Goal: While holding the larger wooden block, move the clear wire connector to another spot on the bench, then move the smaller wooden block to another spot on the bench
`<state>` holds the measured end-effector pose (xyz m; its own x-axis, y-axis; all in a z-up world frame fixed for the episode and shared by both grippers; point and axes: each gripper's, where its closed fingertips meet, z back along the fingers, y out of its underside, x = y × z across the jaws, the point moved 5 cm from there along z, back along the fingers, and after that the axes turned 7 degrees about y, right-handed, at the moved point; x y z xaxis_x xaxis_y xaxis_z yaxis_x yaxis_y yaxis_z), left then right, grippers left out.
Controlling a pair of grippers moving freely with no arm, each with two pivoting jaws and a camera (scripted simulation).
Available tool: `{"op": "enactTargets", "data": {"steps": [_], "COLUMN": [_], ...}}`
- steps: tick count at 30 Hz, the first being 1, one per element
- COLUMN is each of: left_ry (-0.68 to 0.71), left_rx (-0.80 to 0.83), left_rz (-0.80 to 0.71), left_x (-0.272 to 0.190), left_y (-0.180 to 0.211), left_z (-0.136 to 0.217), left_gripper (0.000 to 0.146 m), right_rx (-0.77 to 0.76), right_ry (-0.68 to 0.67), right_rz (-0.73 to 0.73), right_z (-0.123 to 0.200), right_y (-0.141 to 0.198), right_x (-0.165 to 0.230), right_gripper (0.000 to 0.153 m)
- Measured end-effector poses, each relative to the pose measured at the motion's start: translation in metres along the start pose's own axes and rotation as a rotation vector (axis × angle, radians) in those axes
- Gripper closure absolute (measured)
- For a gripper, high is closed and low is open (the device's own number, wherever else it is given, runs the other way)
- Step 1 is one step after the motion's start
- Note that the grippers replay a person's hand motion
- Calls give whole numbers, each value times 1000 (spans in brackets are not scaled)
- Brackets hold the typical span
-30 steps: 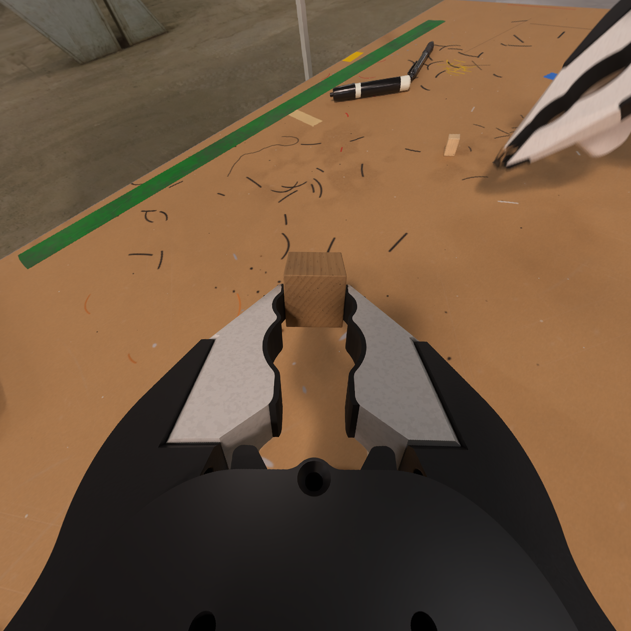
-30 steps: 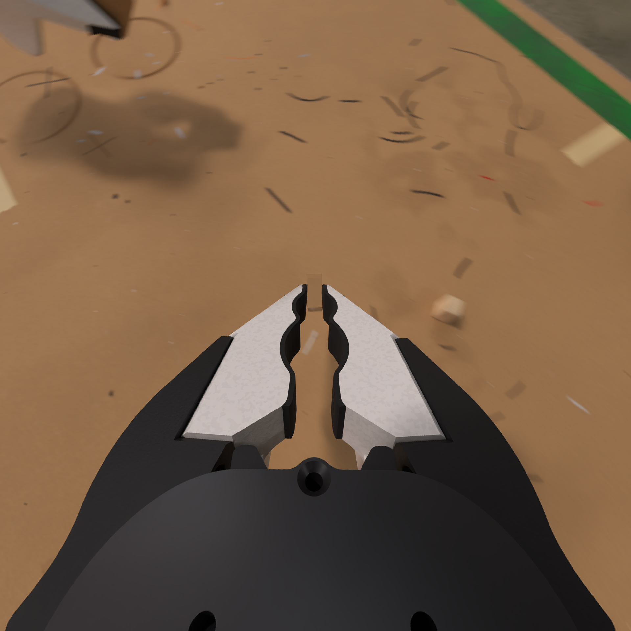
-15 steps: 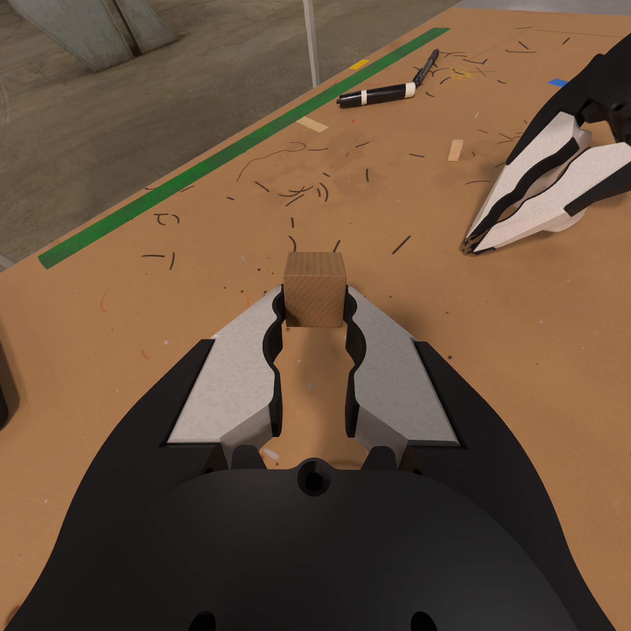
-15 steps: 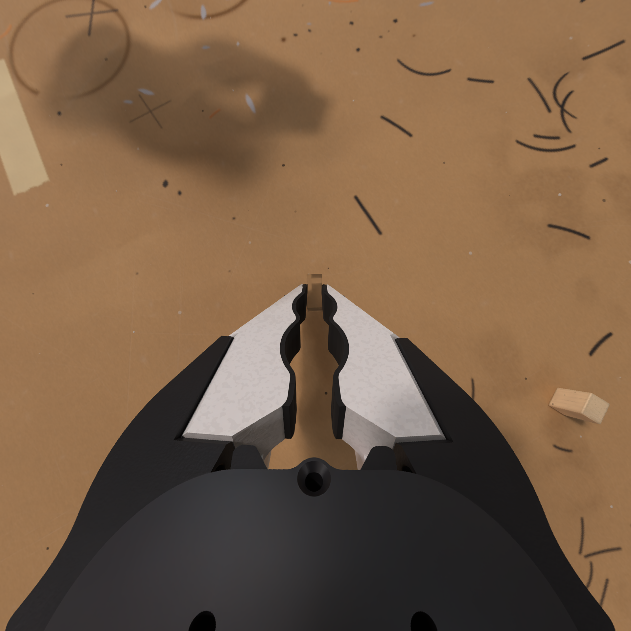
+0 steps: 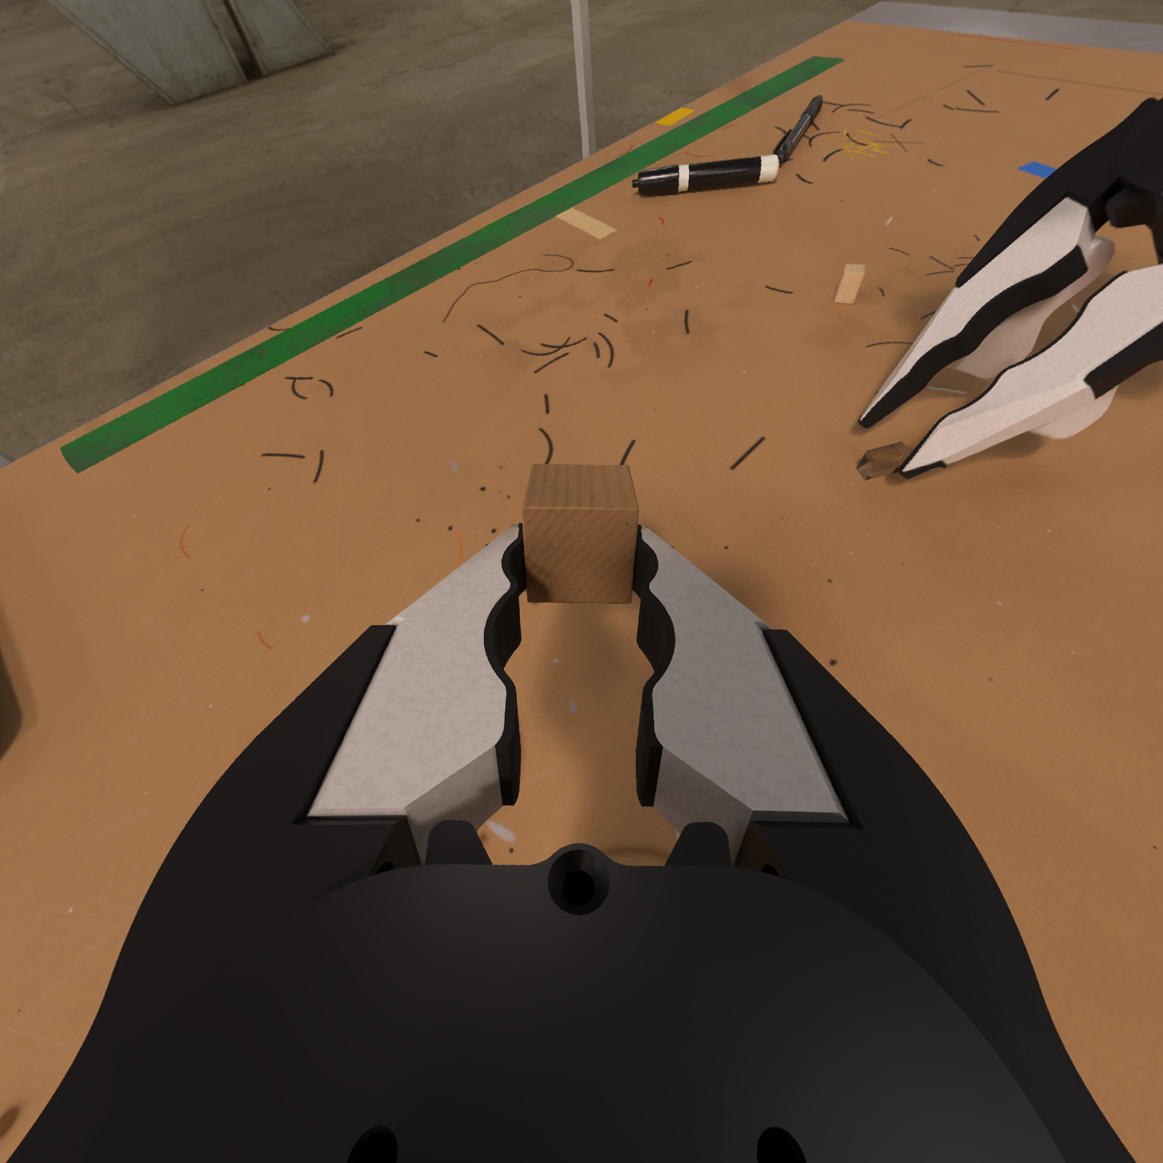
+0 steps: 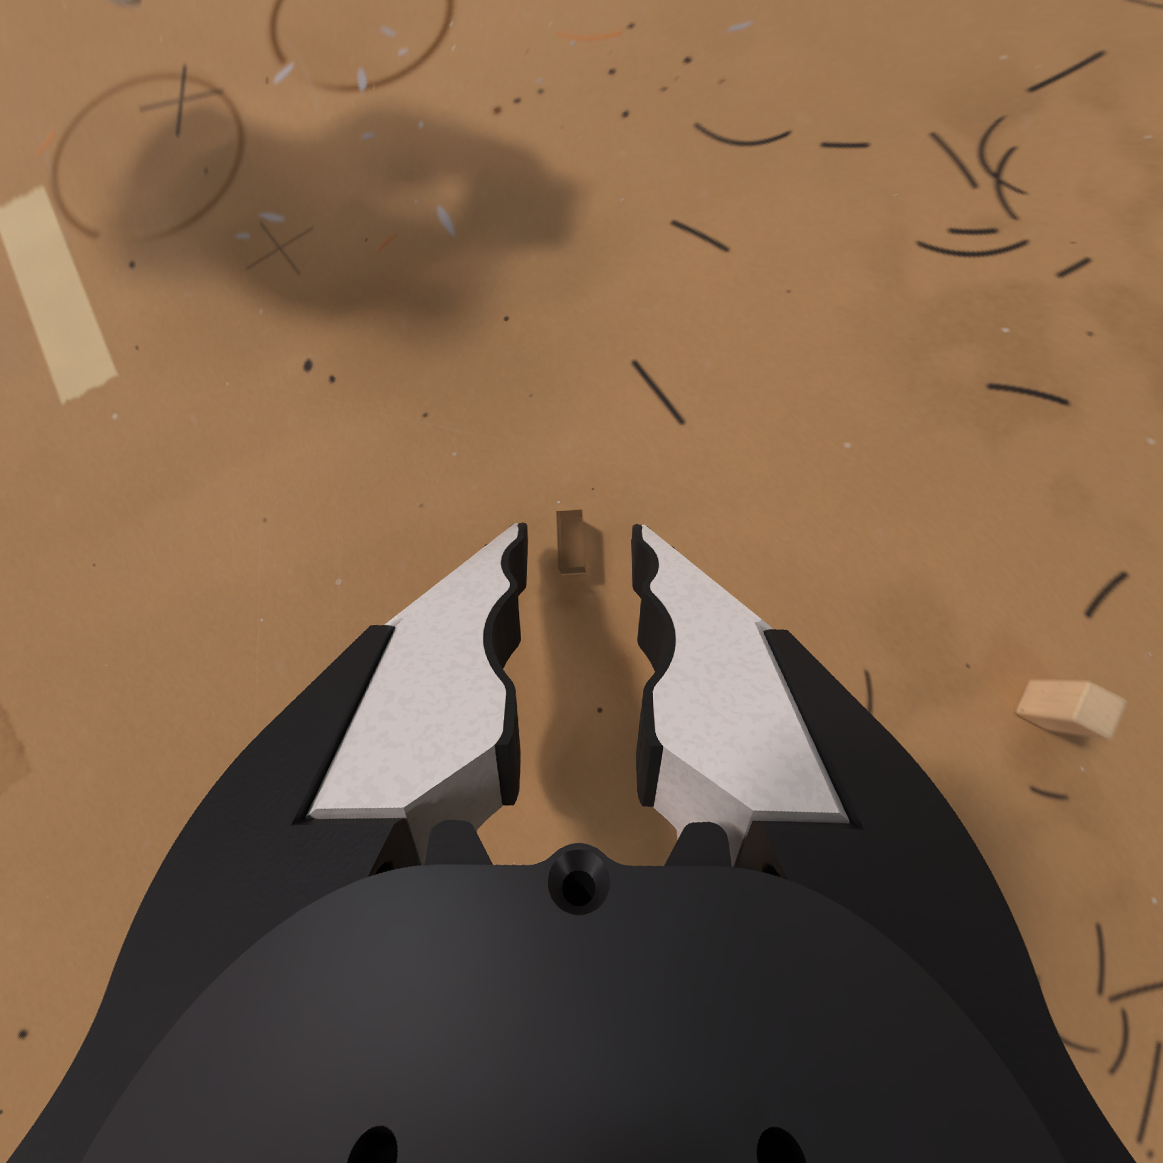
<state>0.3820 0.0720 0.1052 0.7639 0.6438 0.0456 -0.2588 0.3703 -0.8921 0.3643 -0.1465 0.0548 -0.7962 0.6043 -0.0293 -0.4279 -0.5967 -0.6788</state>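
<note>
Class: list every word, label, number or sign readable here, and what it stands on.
None can be read.
The black marker has plain white bands; any print is too small to tell.
The bench bears only pen strokes, drawn circles and crosses, and blank tape strips.
</note>
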Motion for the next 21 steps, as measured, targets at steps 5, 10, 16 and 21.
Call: {"op": "enactTargets", "data": {"steps": [5,10,16,21], "left_ry": [1,-60,-84,-83], "left_rx": [-3,-6,-55,-47], "left_rz": [26,91,177,178], "left_x": [4,22,35,34], "left_y": [2,5,4,4], "left_z": [0,6,14,12], "left_gripper": [114,114,114,114], "right_rx": [-64,-147,-166,-114], "right_ry": [63,155,279,378], "right_rz": [-78,-210,-293,-325], "right_z": [16,28,42,60], "right_y": [4,2,12,37], "right_x": [-14,-32,-52,-71], "right_gripper": [119,119,119,126]}}
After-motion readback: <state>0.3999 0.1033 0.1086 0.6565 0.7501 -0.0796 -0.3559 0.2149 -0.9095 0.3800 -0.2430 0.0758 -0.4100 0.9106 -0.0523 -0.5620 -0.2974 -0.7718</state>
